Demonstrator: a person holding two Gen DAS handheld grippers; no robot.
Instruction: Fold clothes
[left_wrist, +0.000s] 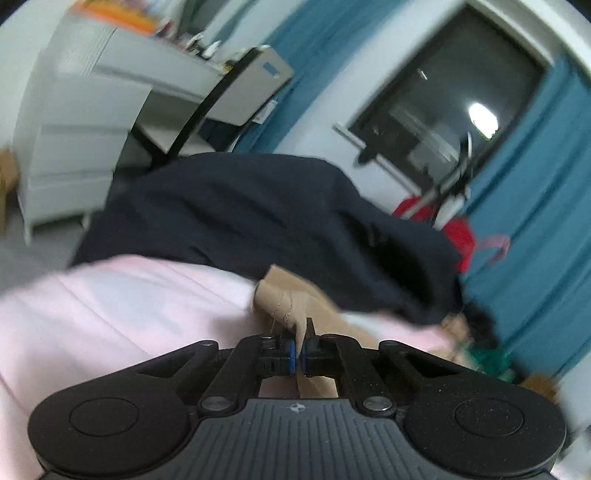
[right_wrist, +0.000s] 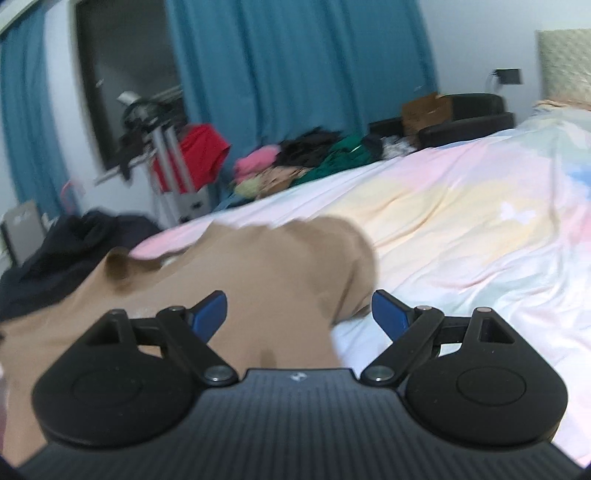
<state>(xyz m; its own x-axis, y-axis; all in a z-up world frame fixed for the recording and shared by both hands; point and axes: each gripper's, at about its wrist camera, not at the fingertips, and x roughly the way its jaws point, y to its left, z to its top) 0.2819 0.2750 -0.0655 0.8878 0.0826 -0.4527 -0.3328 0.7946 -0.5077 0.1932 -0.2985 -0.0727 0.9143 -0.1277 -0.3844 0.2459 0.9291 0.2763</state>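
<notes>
We are working over a bed (right_wrist: 461, 221) dressed in a pale pink and pastel cover, in a bedroom with blue curtains (right_wrist: 295, 74) and a dark window (left_wrist: 443, 99) behind it; we place everything by that bed.

Nearest to us, at the bed's near edge, the left gripper (left_wrist: 300, 354) is clenched on a thin fold of the tan garment (left_wrist: 291, 306), the cloth pinched up between the blue pads. The right gripper (right_wrist: 299, 314) is released, its jaws standing wide over the same tan garment (right_wrist: 240, 280), which lies spread on the near part of the bed and bunches up toward the middle; no pad touches it.

We judge the tan cloth light, soft and limp: it will sag and crease wherever it is not supported, and it should not slip much between rubber pads. A hem, a corner or a shoulder seam looks like the best hold, with the free gripper taking the edge opposite the pinched one so the piece can be drawn flat.

Just beyond the garment, a dark navy garment (left_wrist: 258, 221) lies heaped on the bed's edge. Farther off, beside the bed, sit a heap of mixed clothes (right_wrist: 314, 155), a drying rack with a red item (right_wrist: 199, 155) and a white chest of drawers (left_wrist: 81, 129).

We can read no writing or brand; the frames are blurred.
</notes>
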